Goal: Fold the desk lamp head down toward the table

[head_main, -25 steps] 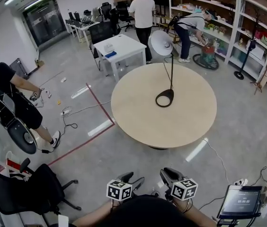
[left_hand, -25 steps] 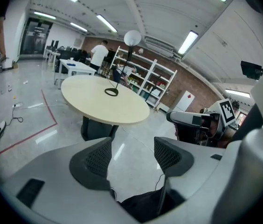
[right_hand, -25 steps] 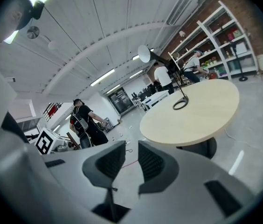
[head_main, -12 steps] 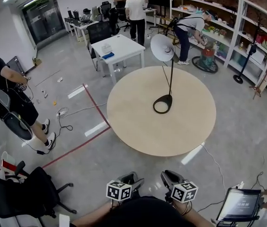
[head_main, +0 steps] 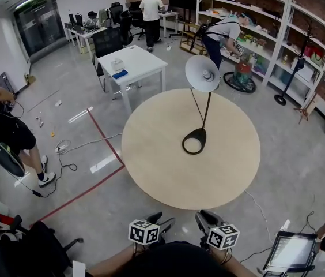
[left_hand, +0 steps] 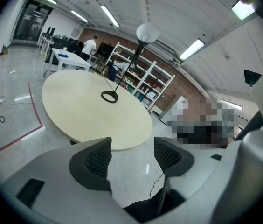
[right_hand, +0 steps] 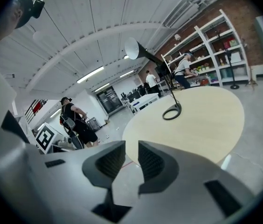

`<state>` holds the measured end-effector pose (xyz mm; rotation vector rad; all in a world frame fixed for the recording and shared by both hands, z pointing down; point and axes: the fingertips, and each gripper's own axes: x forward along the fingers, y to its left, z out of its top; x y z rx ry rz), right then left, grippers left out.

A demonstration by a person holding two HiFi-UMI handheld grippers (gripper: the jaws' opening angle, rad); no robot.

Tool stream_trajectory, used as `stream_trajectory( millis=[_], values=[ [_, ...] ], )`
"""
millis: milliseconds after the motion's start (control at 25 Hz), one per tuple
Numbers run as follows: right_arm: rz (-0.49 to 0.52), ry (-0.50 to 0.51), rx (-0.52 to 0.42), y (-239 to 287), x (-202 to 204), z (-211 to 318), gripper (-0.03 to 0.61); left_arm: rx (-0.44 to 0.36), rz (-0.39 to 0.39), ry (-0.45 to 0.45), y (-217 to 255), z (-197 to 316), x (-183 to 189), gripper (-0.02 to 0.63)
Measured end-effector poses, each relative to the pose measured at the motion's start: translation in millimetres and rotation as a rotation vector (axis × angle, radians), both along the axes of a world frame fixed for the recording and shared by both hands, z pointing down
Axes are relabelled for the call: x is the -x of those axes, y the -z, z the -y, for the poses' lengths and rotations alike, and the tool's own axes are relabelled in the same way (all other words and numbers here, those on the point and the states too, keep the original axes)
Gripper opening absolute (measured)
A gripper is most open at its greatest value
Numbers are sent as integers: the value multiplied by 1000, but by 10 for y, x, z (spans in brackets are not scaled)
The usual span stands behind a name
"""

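Nothing is done yet: the desk lamp [head_main: 206, 109] stands head-up. Well short of it, the left gripper [left_hand: 132, 157] has its jaws wide apart and the right gripper [right_hand: 127, 160] barely apart, both empty.

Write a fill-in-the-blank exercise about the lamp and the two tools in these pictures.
1. The desk lamp's ring base rests on a ____ table.
2. The lamp head, raised high on its stem, is ____ in colour.
3. The left tool and the right tool both have their jaws apart and hold ____.

Missing words: round; white; nothing.
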<state>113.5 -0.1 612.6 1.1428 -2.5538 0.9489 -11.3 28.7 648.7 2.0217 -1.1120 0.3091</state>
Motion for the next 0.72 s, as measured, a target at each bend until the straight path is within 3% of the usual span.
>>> stream_trajectory(
  millis=[400,720],
  values=[
    [-62,-14,7,4,476,566,87,32,-52,-29,-78,633,436,296],
    [-105,-11,14,-37,751,707,87,71,-57,-96,-204,886,594,296]
  ],
)
